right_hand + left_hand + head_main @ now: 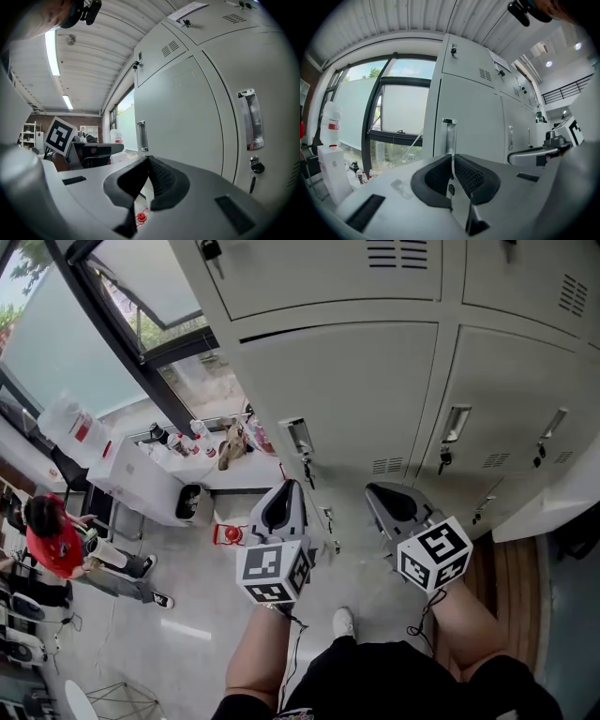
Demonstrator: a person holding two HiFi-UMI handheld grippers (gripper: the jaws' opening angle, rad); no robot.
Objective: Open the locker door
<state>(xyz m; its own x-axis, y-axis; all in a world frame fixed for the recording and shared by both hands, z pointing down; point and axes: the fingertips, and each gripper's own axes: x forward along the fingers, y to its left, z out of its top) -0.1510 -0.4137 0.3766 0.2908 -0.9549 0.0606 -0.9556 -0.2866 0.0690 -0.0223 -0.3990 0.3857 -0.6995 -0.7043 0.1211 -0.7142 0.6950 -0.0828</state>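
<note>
Room: a wall of grey metal lockers [487, 296] stands beside a tall dark-framed window [141, 296], above a pale floor [187, 634].
Locker door [356, 390]: shut and flush with its neighbours, straight ahead of both claws and apart from them.
Handle [298, 437]: a recessed metal strip near the door's left edge. Its long axis is vertical, and a key [307, 470] hangs below it.
Left claw [291, 488]: jaws closed together and empty, aimed at the handle without touching it.
Right claw [377, 493]: jaws closed and empty, aimed at the lockers.
Head view only: a person in a red shirt [52, 540] far left, bottles [197, 442] near the window, and the wearer's legs.
Left gripper view only: the handle [449, 136] rises directly above the closed tips [452, 157].
Right gripper view only: ceiling strip lights [51, 47], and the neighbouring door's handle [251, 119] and key [255, 166] close at right.
</note>
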